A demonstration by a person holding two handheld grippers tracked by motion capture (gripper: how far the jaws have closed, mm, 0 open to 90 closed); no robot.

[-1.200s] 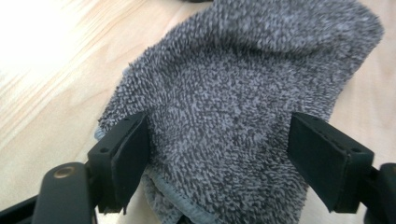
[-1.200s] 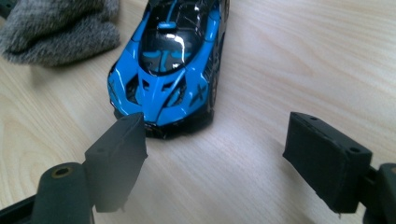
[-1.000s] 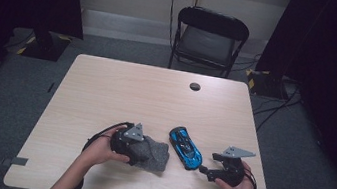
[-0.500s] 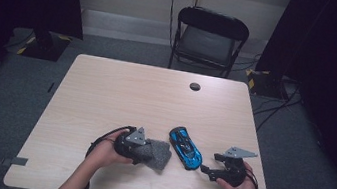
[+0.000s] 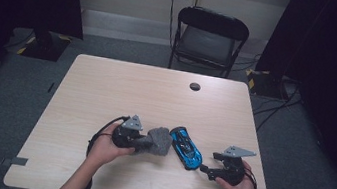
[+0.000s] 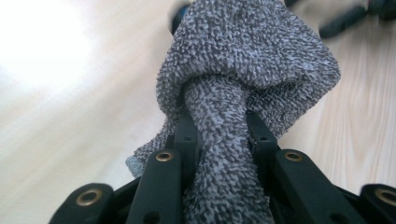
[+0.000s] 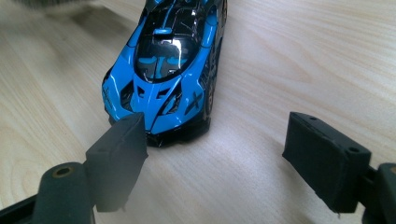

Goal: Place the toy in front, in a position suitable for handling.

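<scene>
Both grippers are ready: your left gripper (image 5: pixel 141 142) has just clamped the grey cloth (image 6: pixel 243 70) for wiping, while your right gripper (image 7: pixel 217 158), jaws apart, faces the blue toy car (image 7: pixel 166 65).

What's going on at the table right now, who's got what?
A person works at the wooden table with a gripper in each hand. The left gripper has just been closing and is now shut on a grey cloth, a fold of it pinched between the jaws, bunched up beside a blue toy car. The right gripper is open, its jaws spread just in front of the car's nose, which points at it; the car sits on the table ungripped.
</scene>
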